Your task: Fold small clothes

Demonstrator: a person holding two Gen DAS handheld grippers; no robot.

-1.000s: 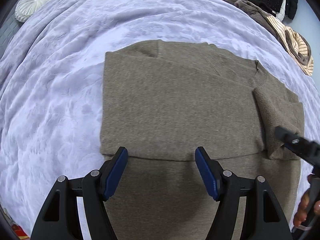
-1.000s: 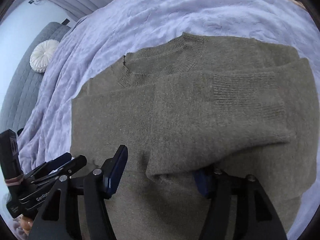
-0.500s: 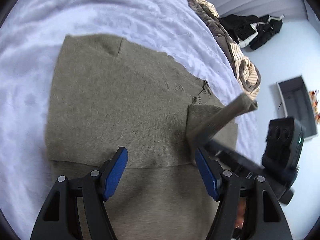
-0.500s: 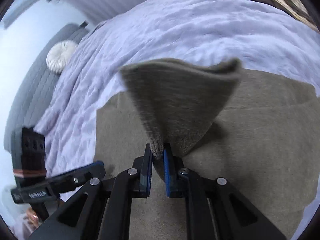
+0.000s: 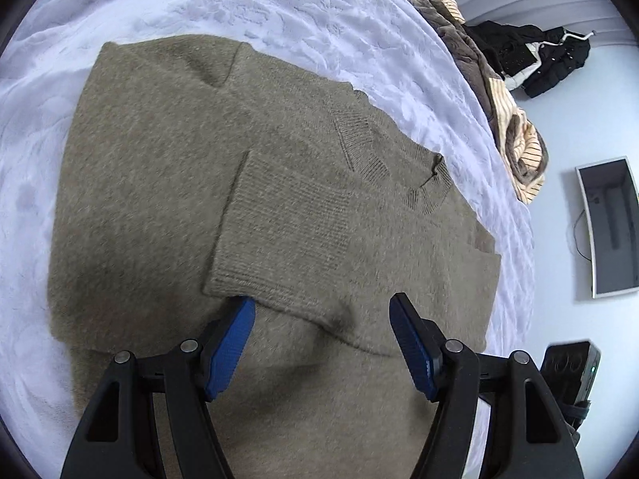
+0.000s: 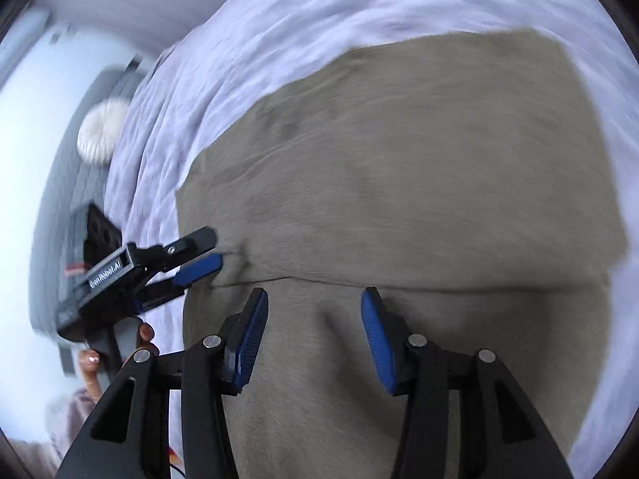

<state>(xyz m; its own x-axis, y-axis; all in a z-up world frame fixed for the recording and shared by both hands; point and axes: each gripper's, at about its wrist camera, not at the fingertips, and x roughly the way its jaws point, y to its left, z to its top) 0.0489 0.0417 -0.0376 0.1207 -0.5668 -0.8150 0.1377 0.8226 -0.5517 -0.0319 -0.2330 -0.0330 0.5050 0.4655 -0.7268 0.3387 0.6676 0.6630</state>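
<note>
Both hand-held grippers gape empty; right one (image 6: 313, 343) just reopened. Sweater's (image 5: 167, 183) sleeve cuff (image 5: 287, 239) lies straight ahead of left one (image 5: 321, 345), nearer it.

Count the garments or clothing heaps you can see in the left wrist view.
3: the olive sweater spread on the bedspread; a brown and striped heap at the bed's far edge; a black garment on the floor beyond. The heap may hide more.
</note>
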